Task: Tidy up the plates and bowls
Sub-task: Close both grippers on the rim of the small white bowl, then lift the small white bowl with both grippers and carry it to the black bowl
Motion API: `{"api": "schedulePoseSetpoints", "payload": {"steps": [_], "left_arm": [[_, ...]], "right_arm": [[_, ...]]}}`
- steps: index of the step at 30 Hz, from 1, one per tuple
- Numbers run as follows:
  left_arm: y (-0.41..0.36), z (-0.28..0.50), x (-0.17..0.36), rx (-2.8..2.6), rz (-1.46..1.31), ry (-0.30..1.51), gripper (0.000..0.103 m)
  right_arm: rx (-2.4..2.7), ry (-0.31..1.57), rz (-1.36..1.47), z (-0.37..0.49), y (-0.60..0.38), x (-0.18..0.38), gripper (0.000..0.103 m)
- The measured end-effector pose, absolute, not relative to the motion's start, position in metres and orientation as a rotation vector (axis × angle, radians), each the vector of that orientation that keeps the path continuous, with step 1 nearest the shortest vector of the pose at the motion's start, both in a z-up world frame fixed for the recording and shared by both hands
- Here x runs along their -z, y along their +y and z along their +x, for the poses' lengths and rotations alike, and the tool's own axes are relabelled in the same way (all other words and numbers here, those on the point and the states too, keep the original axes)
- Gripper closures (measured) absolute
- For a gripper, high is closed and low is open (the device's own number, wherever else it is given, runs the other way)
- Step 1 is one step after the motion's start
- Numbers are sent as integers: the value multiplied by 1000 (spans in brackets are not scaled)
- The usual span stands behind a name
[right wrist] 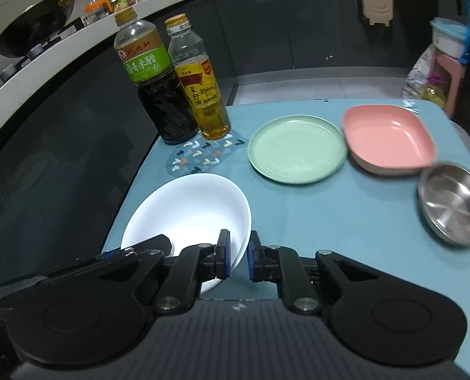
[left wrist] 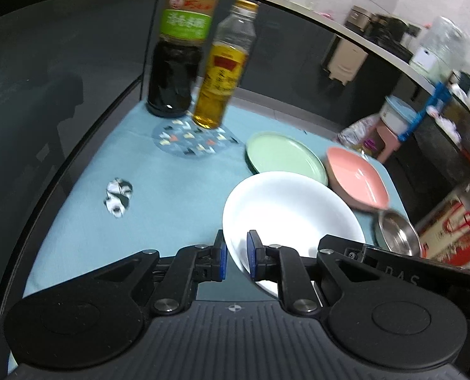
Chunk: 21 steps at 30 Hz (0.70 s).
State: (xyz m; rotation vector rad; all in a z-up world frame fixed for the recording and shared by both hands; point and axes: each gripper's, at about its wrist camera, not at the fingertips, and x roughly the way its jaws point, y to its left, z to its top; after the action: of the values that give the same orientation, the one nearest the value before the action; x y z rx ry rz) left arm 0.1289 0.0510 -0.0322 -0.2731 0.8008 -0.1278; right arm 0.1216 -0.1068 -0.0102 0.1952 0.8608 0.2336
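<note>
With my left claw [left wrist: 236,255] and right claw [right wrist: 238,255] each gripping opposite rims of the white plate [left wrist: 285,212], uneven pulling could tip it onto the green plate [left wrist: 282,155].

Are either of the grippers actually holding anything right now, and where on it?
Both straddle the white bowl's rim: left gripper on its left edge, right gripper on its right. Whether the pads are clamped cannot be told.

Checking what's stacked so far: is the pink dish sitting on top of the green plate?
No, the pink dish rests on the blue cloth beside the green plate, not on it.
</note>
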Motion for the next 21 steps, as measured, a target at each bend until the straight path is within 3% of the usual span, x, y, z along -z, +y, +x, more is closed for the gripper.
{"api": "schedulePoseSetpoints", "payload": {"steps": [21], "left_arm": [[13,48,42,223,-182,848,91]], "right_arm": [[-150,852,249,20,-144,24,89]]}}
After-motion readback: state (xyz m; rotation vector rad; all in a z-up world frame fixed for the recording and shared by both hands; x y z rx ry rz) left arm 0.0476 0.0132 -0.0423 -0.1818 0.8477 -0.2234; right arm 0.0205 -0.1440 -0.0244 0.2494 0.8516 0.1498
